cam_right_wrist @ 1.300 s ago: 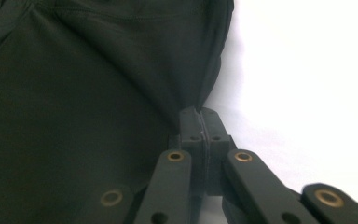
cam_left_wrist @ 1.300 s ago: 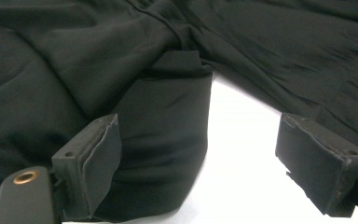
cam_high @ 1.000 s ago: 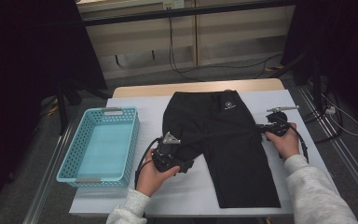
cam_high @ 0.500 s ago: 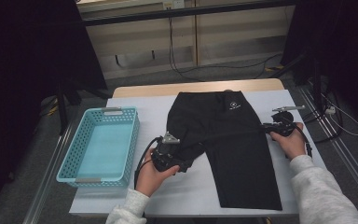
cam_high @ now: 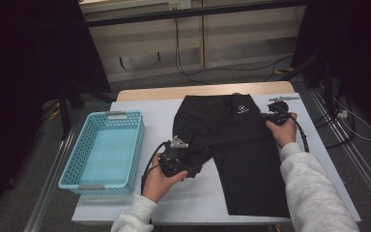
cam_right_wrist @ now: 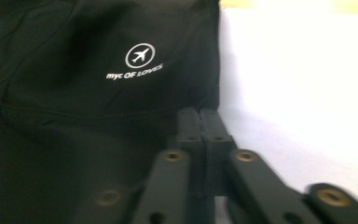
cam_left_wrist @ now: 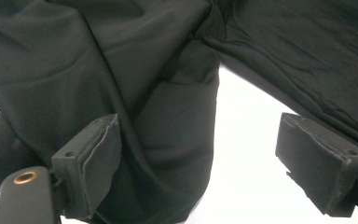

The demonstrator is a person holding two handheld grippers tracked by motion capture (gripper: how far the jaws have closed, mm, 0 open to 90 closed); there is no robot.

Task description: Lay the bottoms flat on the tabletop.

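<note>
Black fabric, a pair of shorts point(cam_high: 236, 154), lies spread across the middle and right of the white desk point(cam_high: 203, 193) in the high view, its waistband toward the top of the frame and one leg running down to the lower right. The other leg is bunched and folded toward the centre, where the left tongs point(cam_high: 186, 169) sit at its edge, held by the hand coming in from the bottom. In the left gripper view those tongs point(cam_left_wrist: 214, 154) stand wide apart, one jaw over the crumpled cloth and the other over bare white surface, gripping nothing. The right tongs point(cam_high: 270, 115) rest at the upper right edge of the shorts, near the waistband. In the right gripper view their jaws point(cam_right_wrist: 200, 135) are pressed together at the hem of the fabric, just below a small white aeroplane logo point(cam_right_wrist: 140, 56); whether cloth is pinched between them I cannot tell. A turquoise basket point(cam_high: 82, 174) stands at the left of the desk, well apart from the shorts.
</note>
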